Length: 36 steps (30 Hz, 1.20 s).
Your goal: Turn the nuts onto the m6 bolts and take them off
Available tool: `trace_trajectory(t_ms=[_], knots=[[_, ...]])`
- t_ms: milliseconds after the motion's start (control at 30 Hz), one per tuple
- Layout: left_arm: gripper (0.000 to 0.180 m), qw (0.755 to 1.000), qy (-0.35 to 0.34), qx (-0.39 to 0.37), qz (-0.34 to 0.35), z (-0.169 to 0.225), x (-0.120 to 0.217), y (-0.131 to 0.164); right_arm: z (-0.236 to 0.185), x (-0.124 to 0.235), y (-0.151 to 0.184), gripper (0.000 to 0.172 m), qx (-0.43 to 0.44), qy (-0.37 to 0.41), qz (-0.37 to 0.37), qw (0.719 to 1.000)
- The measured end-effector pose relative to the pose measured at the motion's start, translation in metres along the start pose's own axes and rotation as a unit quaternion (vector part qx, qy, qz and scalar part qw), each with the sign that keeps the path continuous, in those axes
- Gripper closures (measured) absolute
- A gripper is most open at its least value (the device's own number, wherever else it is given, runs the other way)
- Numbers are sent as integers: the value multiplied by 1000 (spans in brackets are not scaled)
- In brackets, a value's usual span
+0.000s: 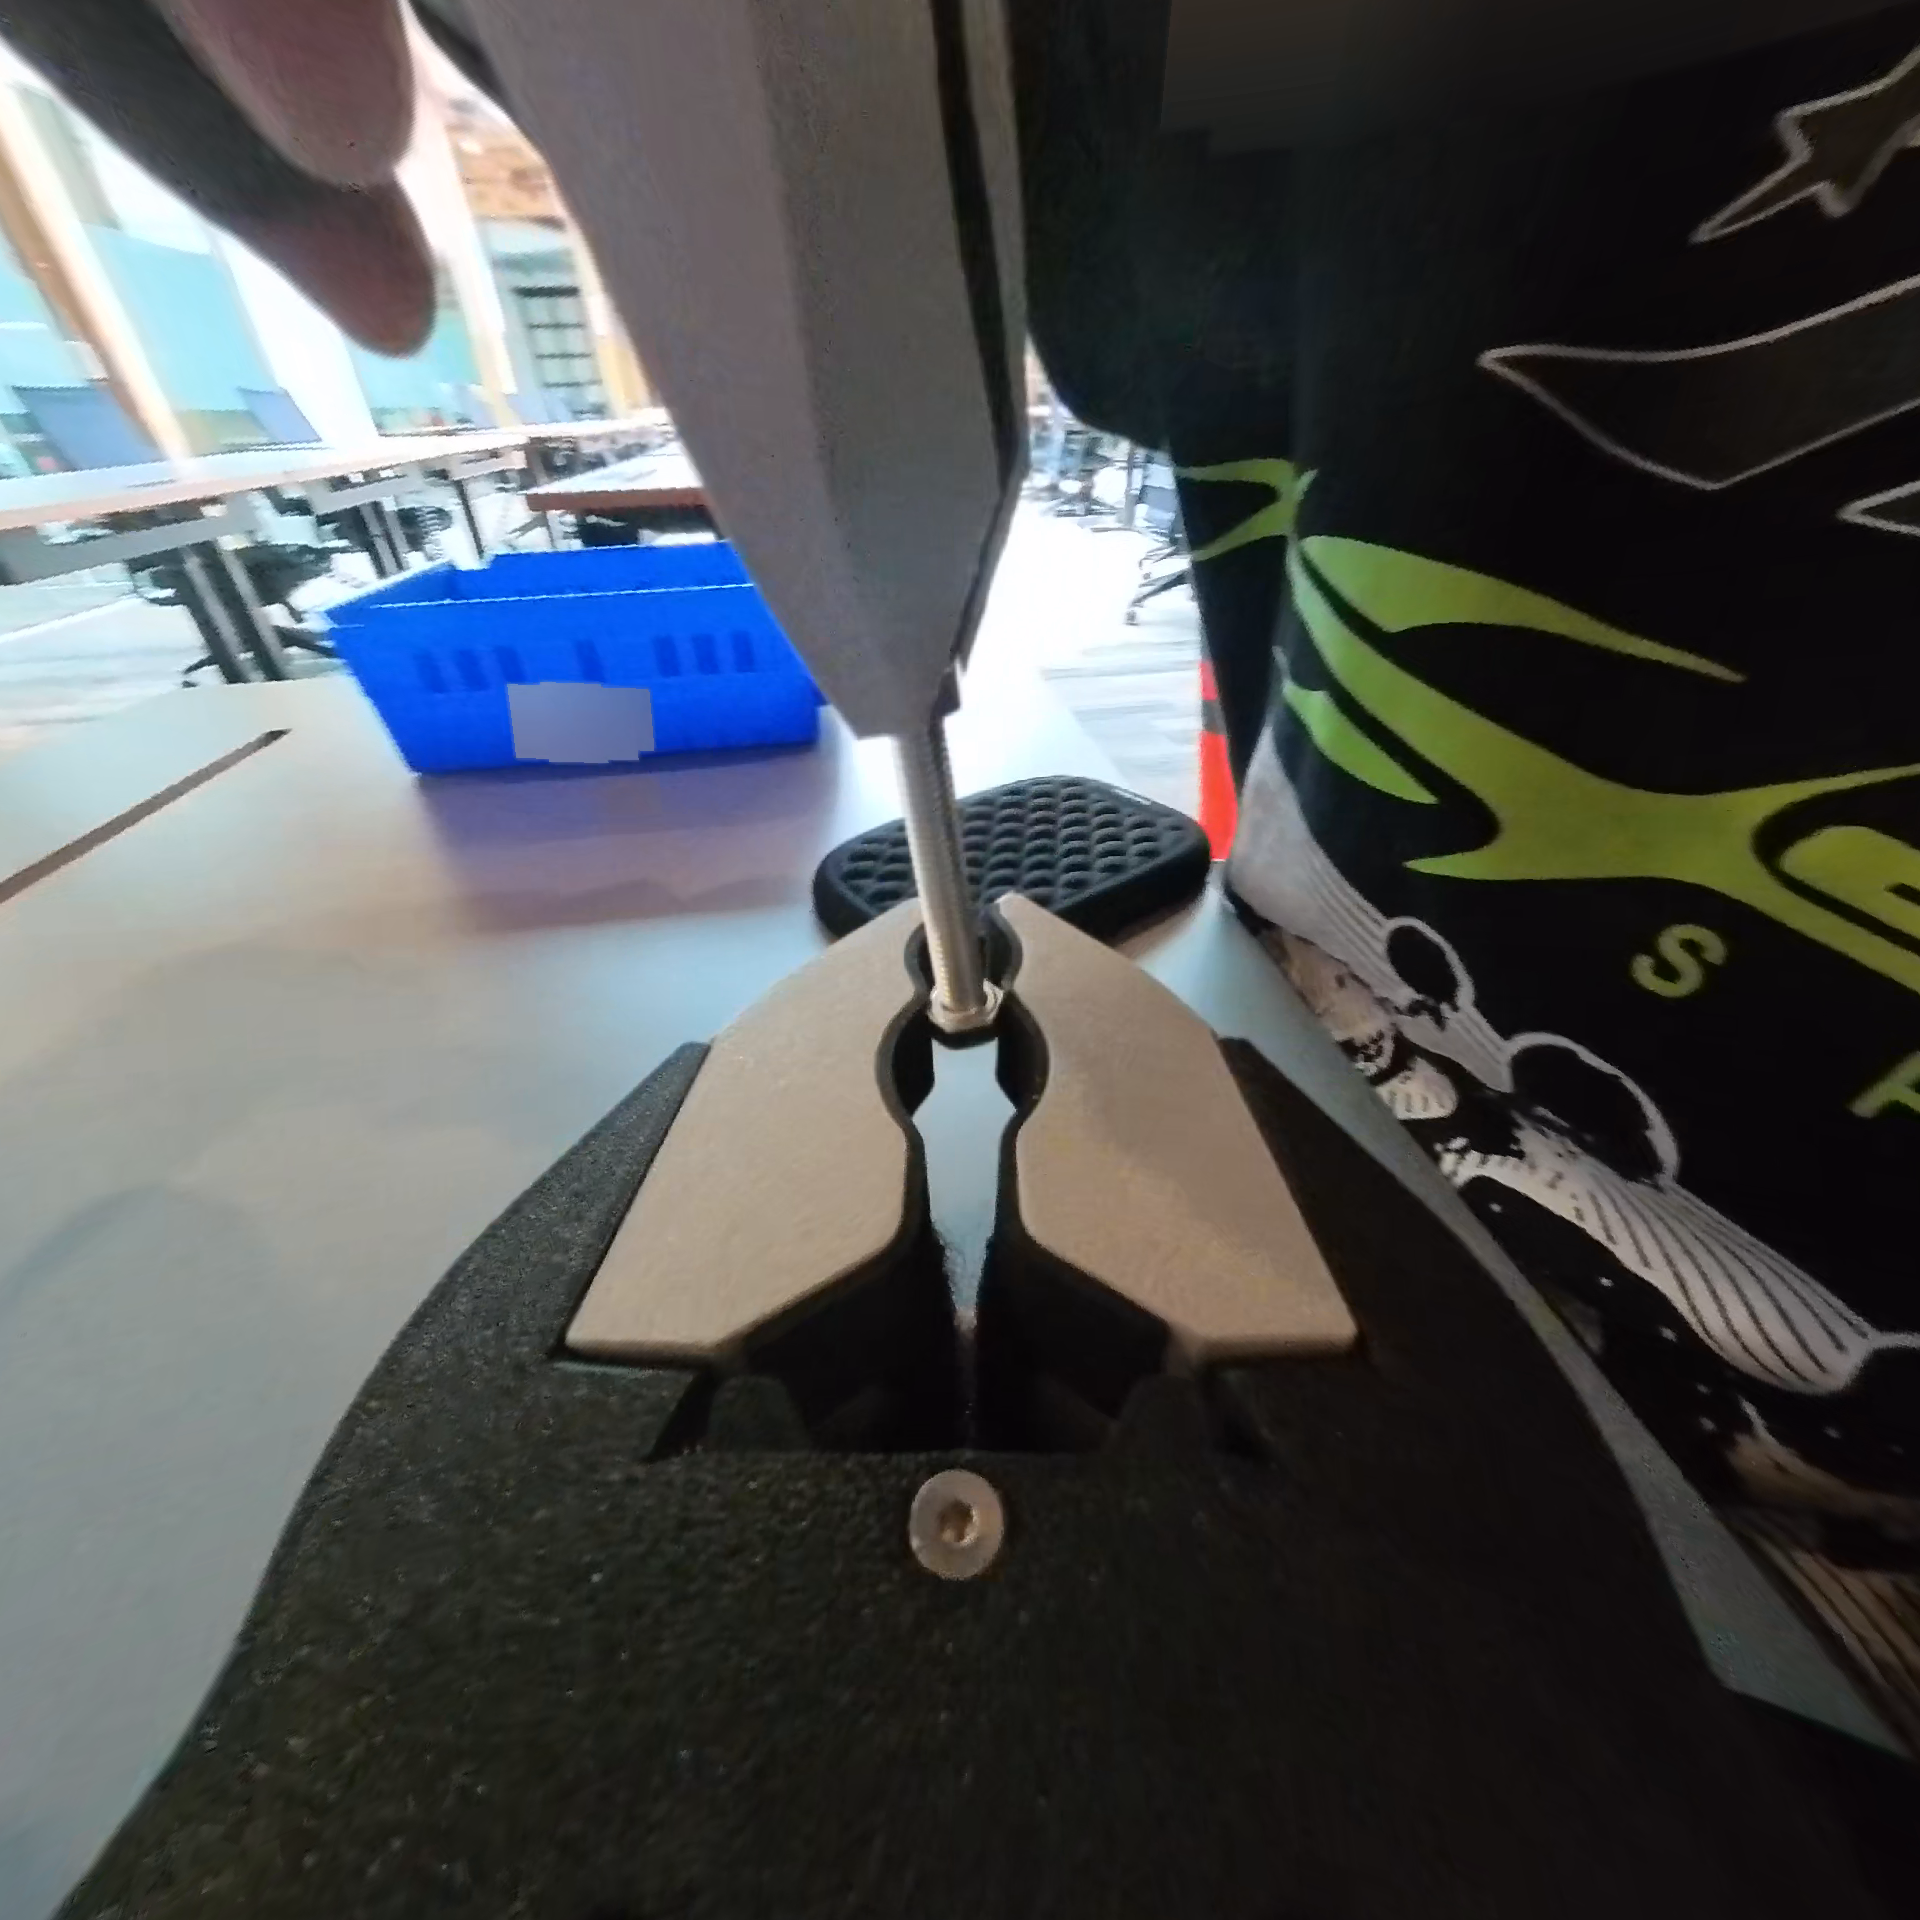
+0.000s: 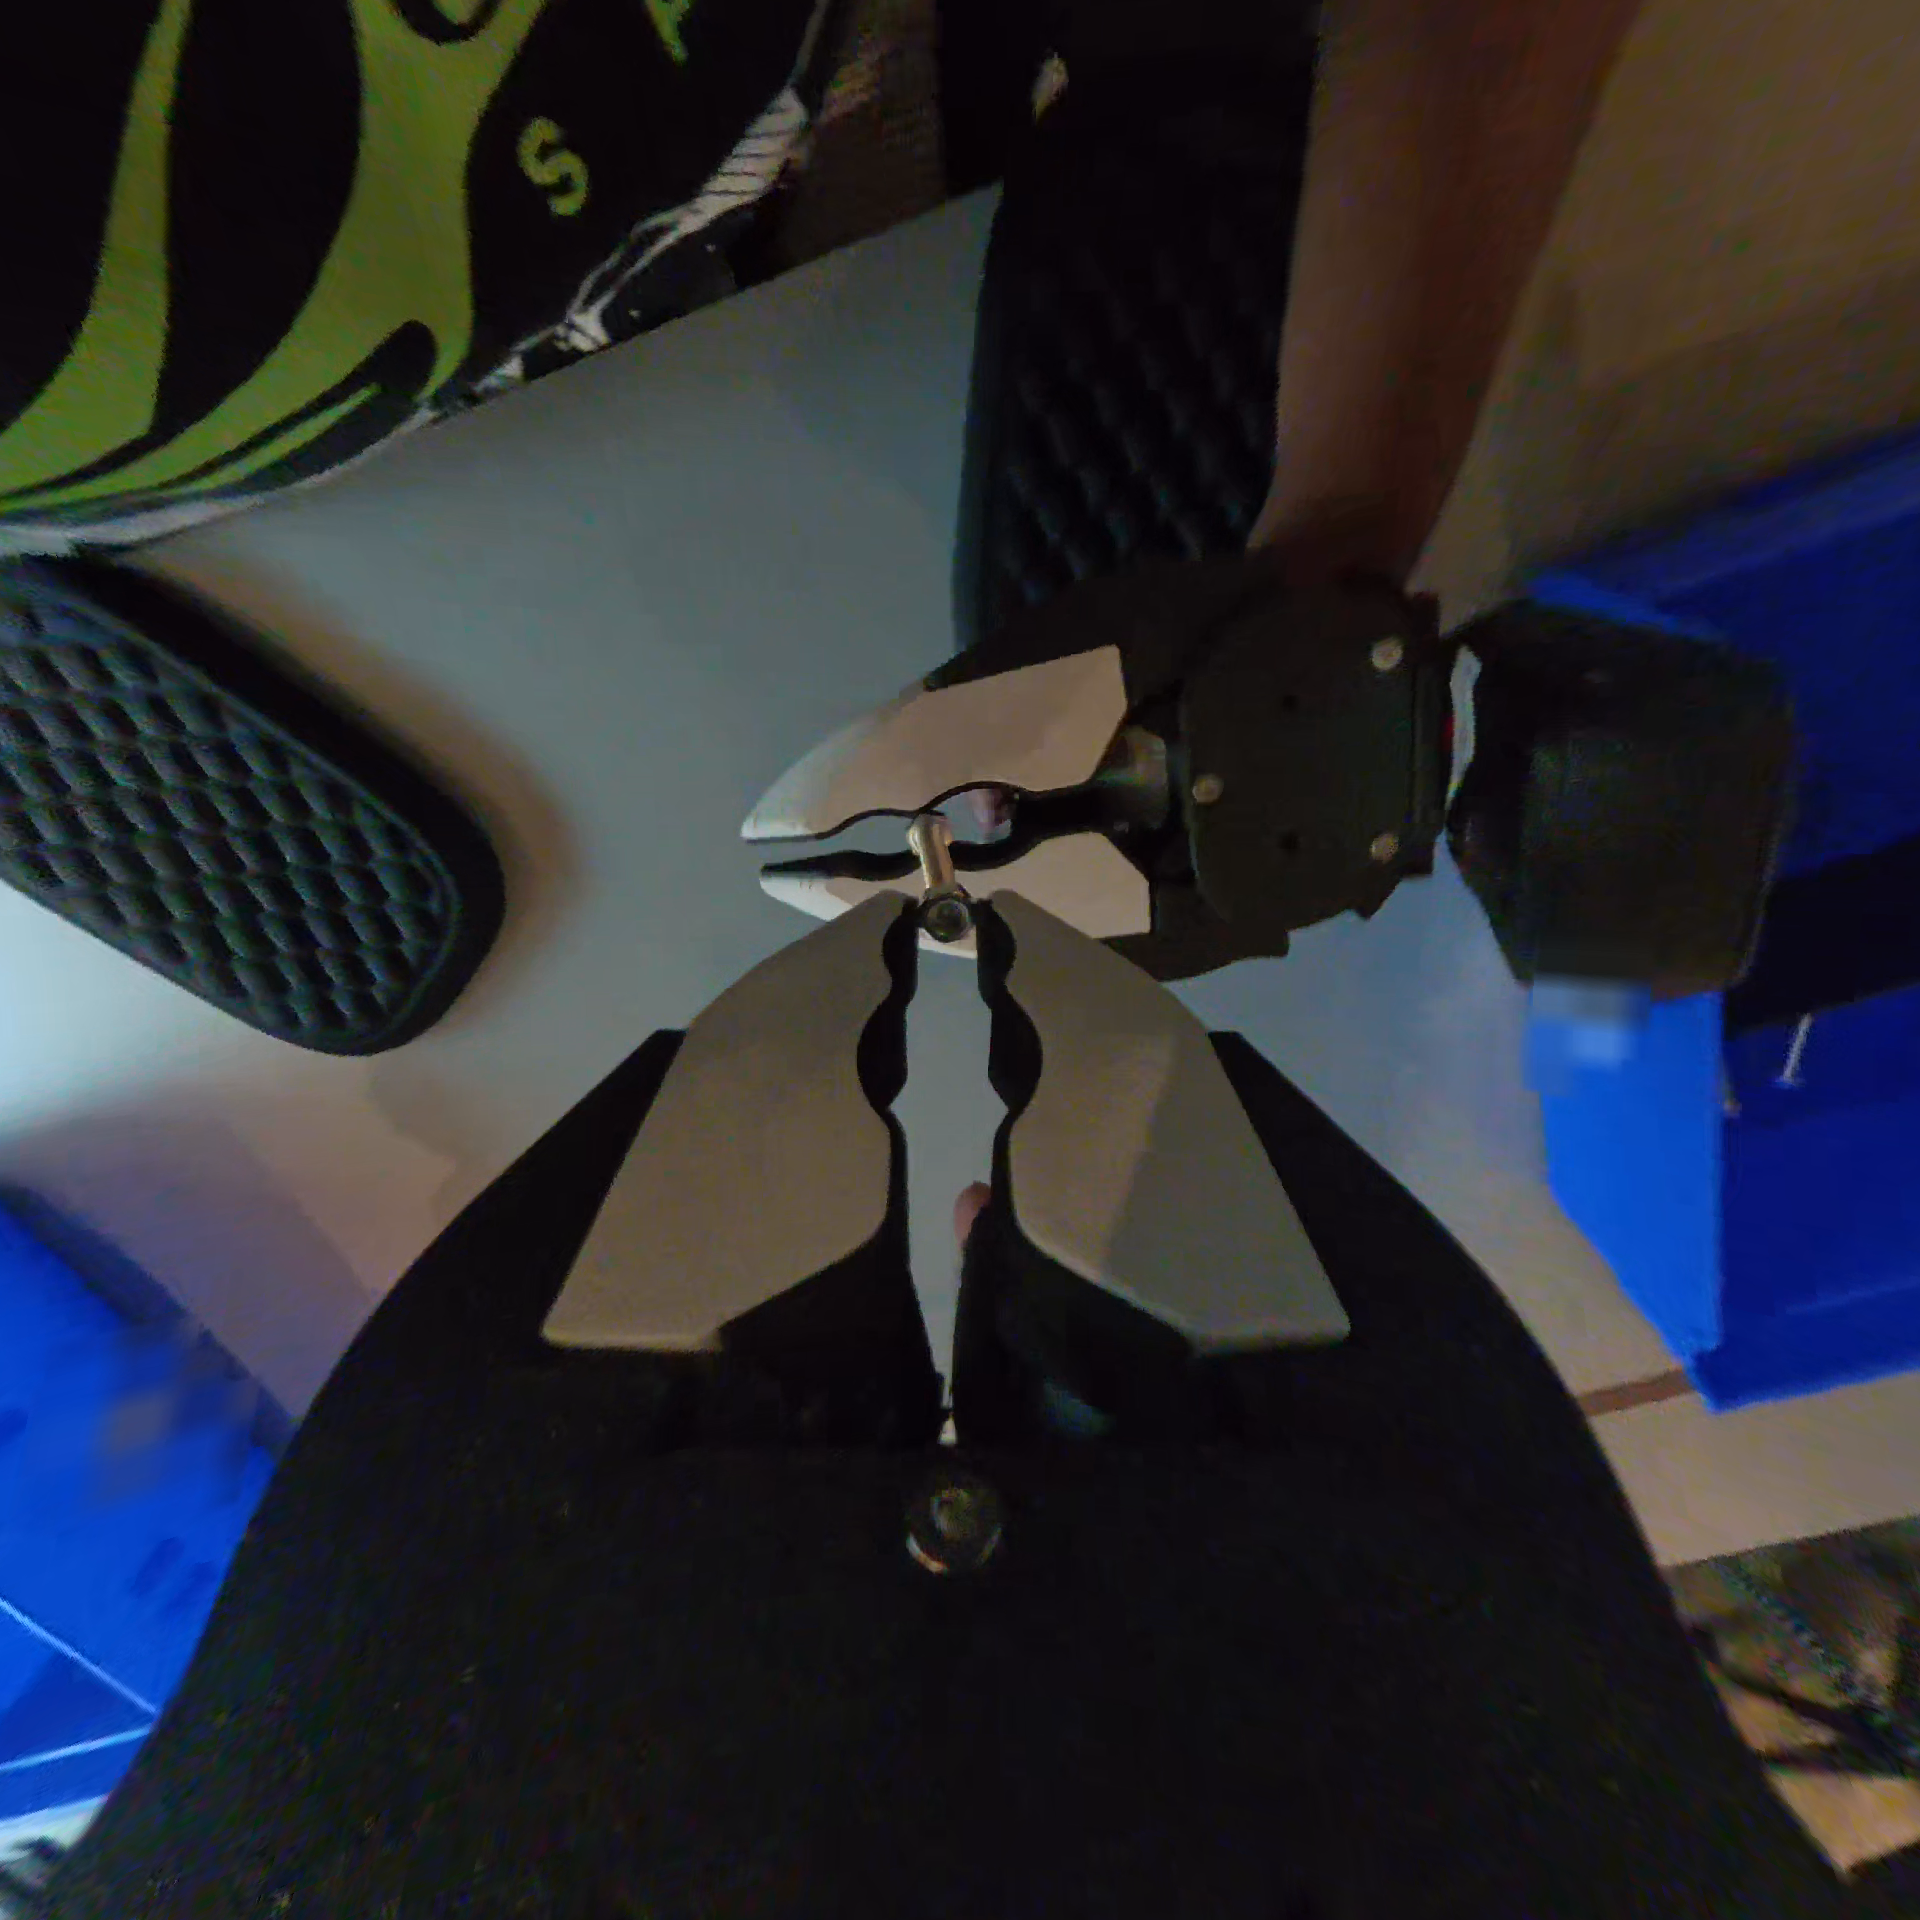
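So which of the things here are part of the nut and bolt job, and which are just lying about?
In the job:
bolt
nut
left gripper
right gripper

Lying about:
blue bin
black honeycomb pad

Over the tabletop [image 1: 312,1039], the right gripper [image 1: 940,717] comes down from above onto the head end of a bolt [image 1: 940,862], whose lower end carries a nut [image 1: 964,1010] caught between the left gripper [image 1: 961,997] fingers. A honeycomb pad [image 1: 1039,847] lies just behind them on the tabletop; a bin [image 1: 582,665] stands farther back to the left, and a person [image 1: 1558,727] stands at the right edge
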<state>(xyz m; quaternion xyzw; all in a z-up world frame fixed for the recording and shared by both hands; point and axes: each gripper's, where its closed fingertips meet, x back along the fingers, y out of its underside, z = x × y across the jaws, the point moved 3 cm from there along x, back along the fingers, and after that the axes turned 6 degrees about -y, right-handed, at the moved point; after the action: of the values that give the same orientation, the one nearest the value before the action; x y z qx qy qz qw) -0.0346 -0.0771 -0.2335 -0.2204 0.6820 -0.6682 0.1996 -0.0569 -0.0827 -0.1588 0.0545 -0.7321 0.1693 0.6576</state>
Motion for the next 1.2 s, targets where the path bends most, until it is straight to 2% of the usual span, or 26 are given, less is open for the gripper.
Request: trace_trajectory(t_ms=[200,400,533,933,967,1067,1200], knots=[[174,994,-109,-9,-17,-23,5,1,8,3,15,162,-127,22,-1,992],[174,972,-231,-11,-33,-48,13,2,17,7,33,162,-254,66,-4,965],[174,957,-285,-18,-45,-58,19,3,19,8,42,161,-310,89,-12,947],[174,954,-297,-20,-48,-62,22,5,23,7,45,161,-368,100,6,925],[174,955,-293,-21,-45,-61,22,4,23,8,45,159,-365,102,9,925],[174,959,-281,-19,-29,-58,23,-1,22,12,43,138,-351,114,27,929],[174,960,-279,-24,-16,-57,23,-4,15,23,37,122,-366,148,148,907]])
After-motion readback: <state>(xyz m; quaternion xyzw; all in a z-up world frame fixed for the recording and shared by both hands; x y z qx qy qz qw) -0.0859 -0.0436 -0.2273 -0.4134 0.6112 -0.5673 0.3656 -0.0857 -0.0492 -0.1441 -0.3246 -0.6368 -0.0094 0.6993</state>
